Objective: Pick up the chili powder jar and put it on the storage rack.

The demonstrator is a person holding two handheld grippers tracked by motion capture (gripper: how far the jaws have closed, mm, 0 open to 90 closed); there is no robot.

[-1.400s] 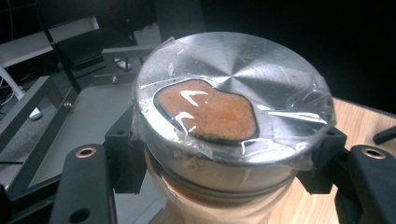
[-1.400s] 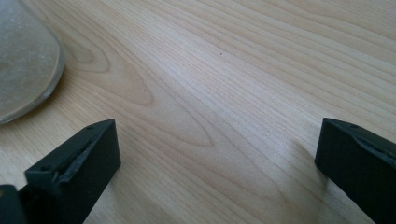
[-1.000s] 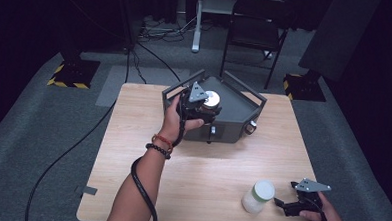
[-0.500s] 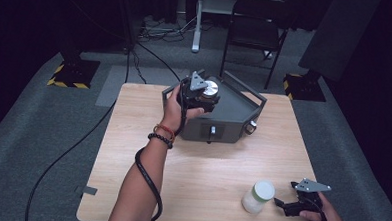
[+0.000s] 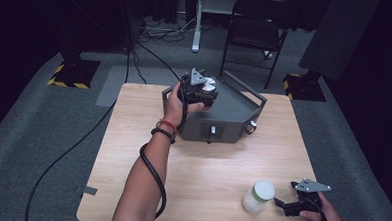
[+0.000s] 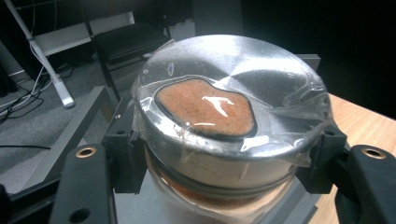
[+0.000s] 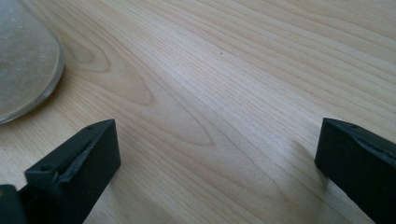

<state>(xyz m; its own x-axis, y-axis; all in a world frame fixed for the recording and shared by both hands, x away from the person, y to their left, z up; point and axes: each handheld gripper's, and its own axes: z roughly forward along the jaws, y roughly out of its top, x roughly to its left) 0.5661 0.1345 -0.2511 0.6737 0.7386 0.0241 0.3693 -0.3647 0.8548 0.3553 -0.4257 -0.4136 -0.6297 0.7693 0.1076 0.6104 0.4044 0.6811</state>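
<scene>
A glass jar (image 6: 224,93) of orange powder, its silver metal lid wrapped in clear film, sits between the jaws of my left gripper (image 6: 229,154), which is shut on it just below the lid. In the high view the left gripper (image 5: 203,93) holds the jar (image 5: 208,83) over the top of a dark grey box-shaped device (image 5: 234,114) at the table's far middle. My right gripper (image 5: 286,204) rests open near the table's front right corner, its jaws wide apart over bare wood (image 7: 217,154). A white-lidded jar (image 5: 258,196) stands just to its left, and its edge (image 7: 23,60) is visible in the right gripper view.
The grey device has handle bars at its sides and a small knob (image 5: 212,131) on its front. A black cable (image 5: 153,173) trails along the left forearm. A folding chair (image 5: 258,23) and floor cables lie beyond the table. A tape scrap (image 5: 86,190) sits at the front left edge.
The left hand has carried the jar a little farther away and to the right over the grey device. The right gripper and the white-lidded jar have stayed put.
</scene>
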